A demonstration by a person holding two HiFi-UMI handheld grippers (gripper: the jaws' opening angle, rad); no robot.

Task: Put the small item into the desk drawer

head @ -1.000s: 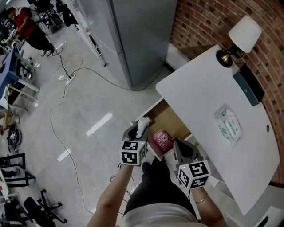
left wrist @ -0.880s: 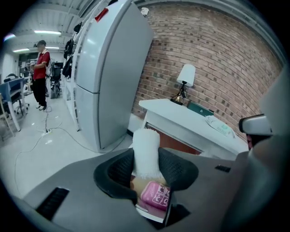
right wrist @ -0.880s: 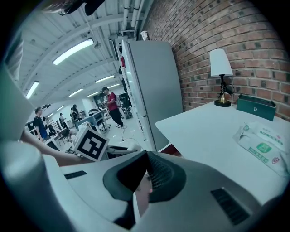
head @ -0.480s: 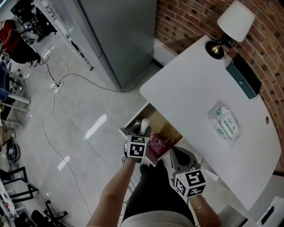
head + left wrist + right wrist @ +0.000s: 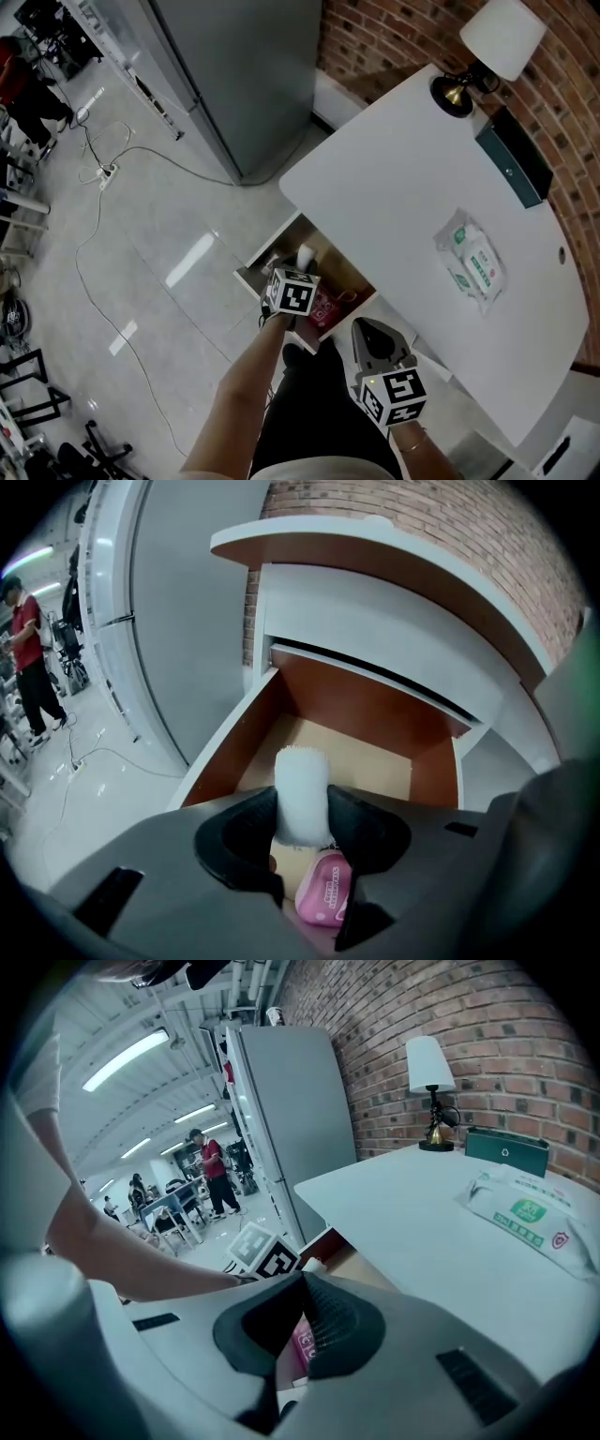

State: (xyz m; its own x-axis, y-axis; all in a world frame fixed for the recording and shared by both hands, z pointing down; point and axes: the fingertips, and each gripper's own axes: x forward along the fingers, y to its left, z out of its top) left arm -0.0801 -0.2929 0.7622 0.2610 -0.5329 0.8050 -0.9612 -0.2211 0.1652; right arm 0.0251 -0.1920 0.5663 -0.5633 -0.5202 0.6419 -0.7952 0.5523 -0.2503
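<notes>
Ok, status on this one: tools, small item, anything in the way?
Left tool shut on small white item, over open drawer. Right tool shut, empty. Pink packet lies in drawer, close by.

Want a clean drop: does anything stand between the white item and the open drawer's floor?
Only a pink pack lying in the drawer, close under the left hand-held gripper holding the white item.

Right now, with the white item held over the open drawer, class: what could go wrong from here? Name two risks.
1. The left gripper pinches the white roll near one end, with much of it sticking out; it could tilt or slip out early.
2. A pink packet already lies in the drawer close by the gripper, so the roll may land on it and tumble.
</notes>
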